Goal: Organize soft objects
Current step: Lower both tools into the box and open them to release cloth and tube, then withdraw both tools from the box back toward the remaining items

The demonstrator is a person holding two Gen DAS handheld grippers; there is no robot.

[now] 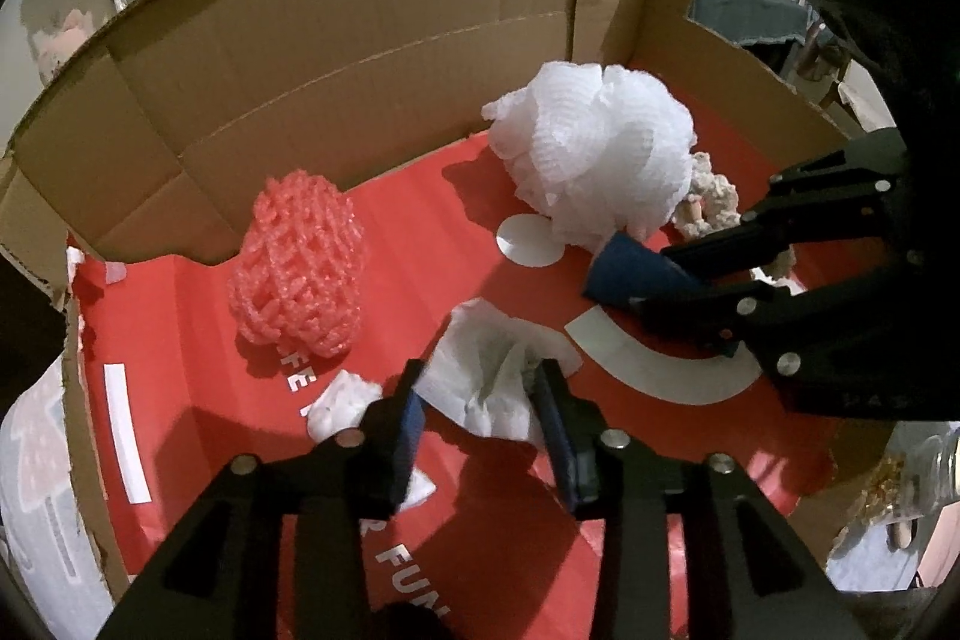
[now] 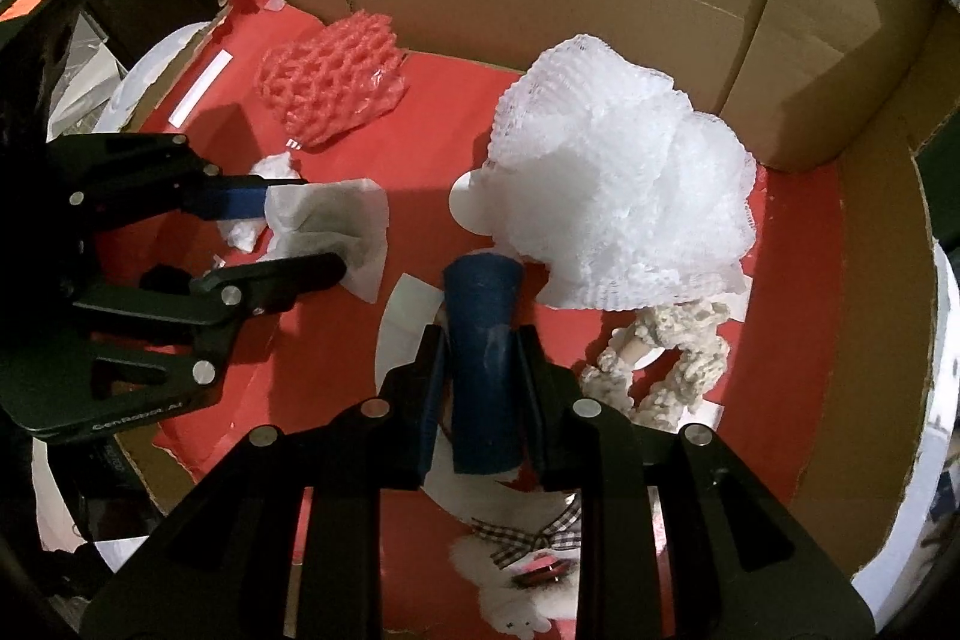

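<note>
Tissue: your left gripper (image 1: 480, 400) has its jaws closed on a crumpled white tissue (image 1: 498, 376), held low over the red floor (image 1: 420, 232) of the cardboard box (image 1: 360, 40), near the front left.
Blue cone: your right gripper (image 2: 480, 370) grips a dark blue cone-shaped piece (image 2: 483, 328) between its jaws, wide end pointing forward toward the loofah.
Loofah: a big white mesh bath loofah (image 2: 618, 196) sits toward the back right of the box; the cone's wide end lies just beside its lower edge.
Pink net: a pink foam mesh sleeve (image 1: 300, 268) lies on the red floor at the back left, close to the box wall and well apart from the loofah.
Small wad: a small white wad (image 1: 339, 403) lies on the floor just beside your left gripper's left finger.
Knitted doll: a cream knitted figure (image 2: 666, 358) lies under the front right edge of the loofah, just right of your right gripper.
Plush toy: below your right gripper you can see a white plush toy with a checked bow (image 2: 528, 538), partly hidden by the fingers.
Box: open top, brown walls, red printed lining with white shapes and lettering.
</note>
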